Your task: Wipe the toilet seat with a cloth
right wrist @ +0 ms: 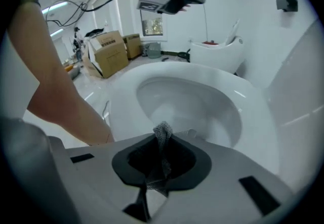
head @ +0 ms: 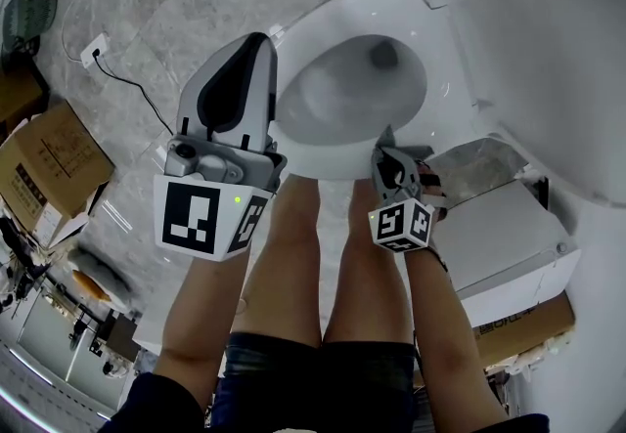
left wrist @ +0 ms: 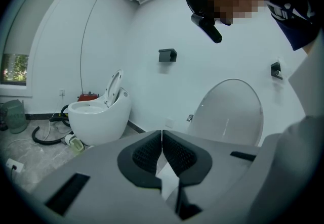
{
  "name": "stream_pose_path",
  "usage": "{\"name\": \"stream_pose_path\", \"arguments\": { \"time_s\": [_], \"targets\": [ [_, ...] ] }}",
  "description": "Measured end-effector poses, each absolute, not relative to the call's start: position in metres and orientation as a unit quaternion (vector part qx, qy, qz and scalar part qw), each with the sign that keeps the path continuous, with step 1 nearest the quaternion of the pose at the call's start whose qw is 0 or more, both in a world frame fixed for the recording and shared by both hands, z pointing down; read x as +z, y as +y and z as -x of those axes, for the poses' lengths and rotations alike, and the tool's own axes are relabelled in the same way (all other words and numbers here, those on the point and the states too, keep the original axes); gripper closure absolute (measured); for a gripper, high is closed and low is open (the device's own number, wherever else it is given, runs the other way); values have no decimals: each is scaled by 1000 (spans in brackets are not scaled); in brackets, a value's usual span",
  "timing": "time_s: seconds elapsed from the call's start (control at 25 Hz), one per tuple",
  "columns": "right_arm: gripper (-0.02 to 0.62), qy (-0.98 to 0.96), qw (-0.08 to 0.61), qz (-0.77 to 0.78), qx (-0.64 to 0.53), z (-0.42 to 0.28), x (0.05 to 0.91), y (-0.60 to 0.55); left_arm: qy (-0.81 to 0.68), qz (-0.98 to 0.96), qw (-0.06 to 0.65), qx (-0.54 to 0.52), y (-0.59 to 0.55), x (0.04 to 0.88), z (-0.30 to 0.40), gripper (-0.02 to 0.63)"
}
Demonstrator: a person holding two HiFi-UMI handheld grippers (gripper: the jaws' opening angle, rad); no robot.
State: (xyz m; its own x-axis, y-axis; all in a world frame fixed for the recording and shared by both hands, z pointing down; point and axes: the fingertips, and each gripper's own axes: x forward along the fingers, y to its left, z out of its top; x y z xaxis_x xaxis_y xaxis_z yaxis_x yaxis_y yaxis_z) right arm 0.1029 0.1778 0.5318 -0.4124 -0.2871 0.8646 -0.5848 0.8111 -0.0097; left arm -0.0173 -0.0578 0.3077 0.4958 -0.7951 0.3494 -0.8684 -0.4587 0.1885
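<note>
**Cloth pinched at the seat's front edge; other gripper idle to the left**

The right gripper's (right wrist: pixel 162 148) jaws are closed on a thin fold of grey mesh cloth (right wrist: pixel 163 132). The fold stands up between the pads, and its tip pokes out just past them. The jaws point across the front edge of the seat (right wrist: pixel 238 99) toward the bowl (right wrist: pixel 187 104). In the head view the right gripper (head: pixel 387 155) sits low at the front rim of the toilet (head: pixel 303 159), right of its middle. I cannot tell whether the cloth touches the seat.

The left gripper's (left wrist: pixel 162 143) jaws are pressed together at the tips with nothing between them. The left gripper (head: pixel 256 48) is held up at the toilet's front-left edge, beside the seat rather than over the bowl, and it aims at the raised lid (left wrist: pixel 232 112) and the wall.

The seat ring is bare all round. The lid (head: pixel 558 50) stands open on the toilet's far side. The person's legs (head: pixel 293 255) are right against the front of the toilet, between the two grippers. A white box (head: pixel 514 240) sits close to the toilet's right, just beside the right gripper. To the toilet's left is open floor (head: pixel 166 1), crossed by a cable (head: pixel 132 89), and a carton (head: pixel 54 167) lies farther out.
</note>
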Motion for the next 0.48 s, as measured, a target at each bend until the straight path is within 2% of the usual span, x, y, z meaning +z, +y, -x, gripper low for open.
{"name": "stream_pose_path", "arguments": {
  "time_s": [0.16, 0.28, 0.48],
  "targets": [
    [534, -868, 433, -185, 159, -14, 525, 205, -493, -846, 174, 108, -53, 312, 18, 583],
    [532, -886, 415, -136, 156, 26, 522, 220, -490, -846, 176, 113, -49, 318, 12, 583],
    [532, -885, 425, -135, 136, -4, 521, 225, -475, -854, 175, 121, -41, 317, 5, 583]
  ]
}}
